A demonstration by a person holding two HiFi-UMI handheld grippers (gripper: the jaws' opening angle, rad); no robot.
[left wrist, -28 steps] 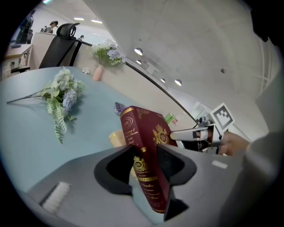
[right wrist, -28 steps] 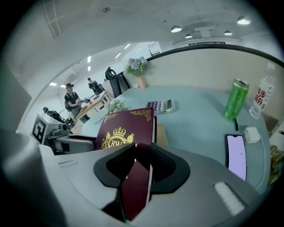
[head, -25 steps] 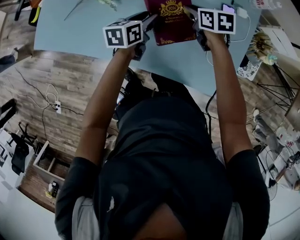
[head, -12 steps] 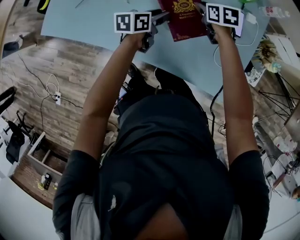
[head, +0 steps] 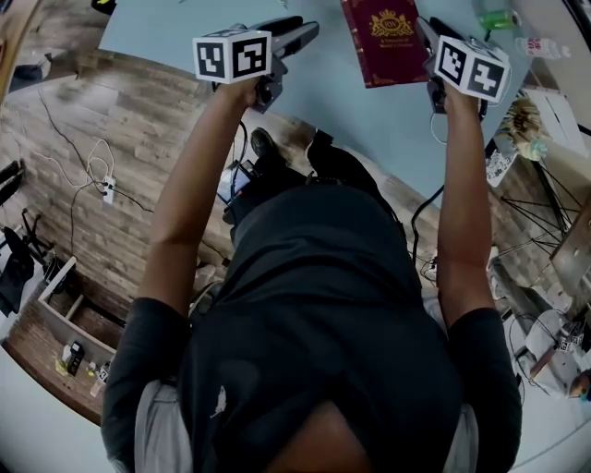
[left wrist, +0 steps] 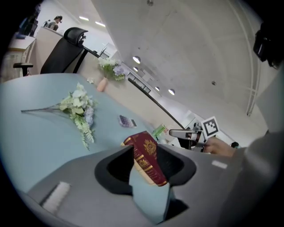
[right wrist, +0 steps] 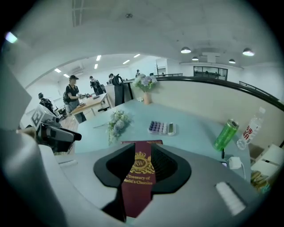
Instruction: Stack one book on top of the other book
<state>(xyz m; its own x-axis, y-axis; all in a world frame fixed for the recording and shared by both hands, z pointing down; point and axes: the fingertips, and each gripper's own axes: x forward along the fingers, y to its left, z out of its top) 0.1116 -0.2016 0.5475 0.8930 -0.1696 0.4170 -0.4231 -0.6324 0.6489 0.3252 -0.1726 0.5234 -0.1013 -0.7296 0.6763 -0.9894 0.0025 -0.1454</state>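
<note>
Item: one red book [head: 383,42], clamped in our right tool [head: 425,32] over the bench [head: 185,37]. Left tool [head: 297,35] gaping, empty. Second book unseen; we judge stacking undone.

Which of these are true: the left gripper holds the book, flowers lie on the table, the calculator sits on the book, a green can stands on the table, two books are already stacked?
1. The left gripper holds the maroon book. False: its jaws are open and apart from the book. The right gripper has the book between its jaws.
2. Flowers lie on the table. True.
3. The calculator sits on the book. False: it lies on the table beyond the book.
4. A green can stands on the table. True.
5. Two books are already stacked. False: only one book is in view.
</note>
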